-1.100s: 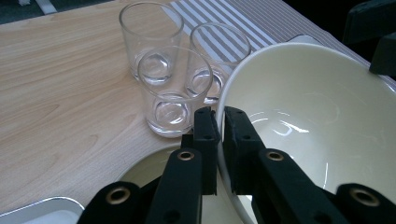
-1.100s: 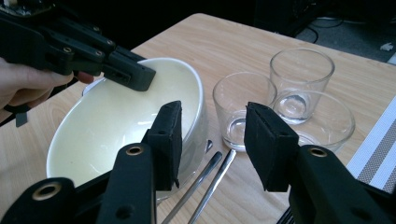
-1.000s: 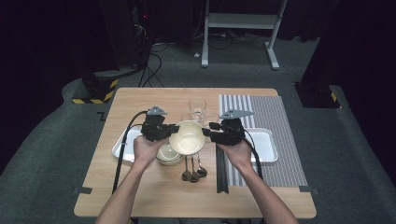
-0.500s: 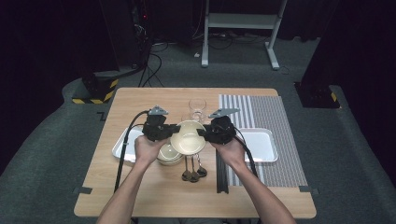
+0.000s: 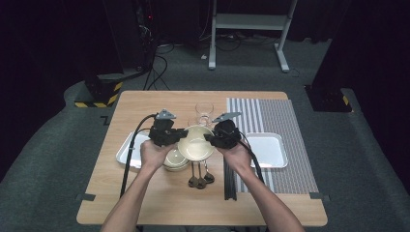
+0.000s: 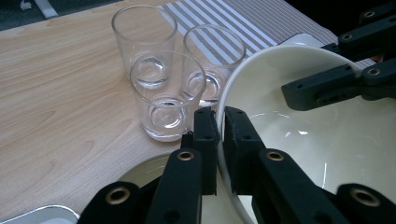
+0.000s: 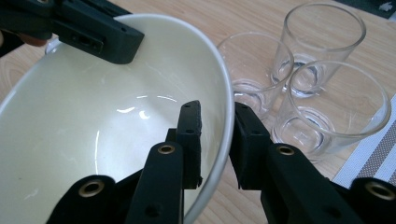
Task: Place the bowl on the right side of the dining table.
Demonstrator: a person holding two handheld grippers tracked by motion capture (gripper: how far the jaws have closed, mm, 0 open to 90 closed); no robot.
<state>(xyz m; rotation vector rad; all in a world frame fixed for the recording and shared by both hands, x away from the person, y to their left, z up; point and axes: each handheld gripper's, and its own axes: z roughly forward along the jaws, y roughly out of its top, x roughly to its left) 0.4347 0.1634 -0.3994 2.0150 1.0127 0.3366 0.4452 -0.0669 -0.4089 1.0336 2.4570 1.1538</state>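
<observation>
A cream bowl (image 5: 196,145) hangs tilted above the table between my two grippers. My left gripper (image 5: 181,137) is shut on its left rim; in the left gripper view the jaws (image 6: 220,116) pinch the bowl's (image 6: 327,140) edge. My right gripper (image 5: 209,138) is at the opposite rim. In the right gripper view one jaw is inside the bowl (image 7: 93,116) and one outside, and my right gripper (image 7: 217,112) has just been closing with the rim between the jaws. A small gap still shows at the inner jaw.
Three clear glasses (image 5: 204,110) stand just behind the bowl. A stack of bowls (image 5: 174,159) sits below my left hand beside a tray (image 5: 126,152). Spoons (image 5: 198,180) and dark chopsticks (image 5: 228,179) lie in front. Another tray (image 5: 270,150) rests on the striped mat (image 5: 280,121).
My right gripper has moved left up to the bowl, and its jaws have narrowed around the rim. The left gripper and the bowl have stayed put.
</observation>
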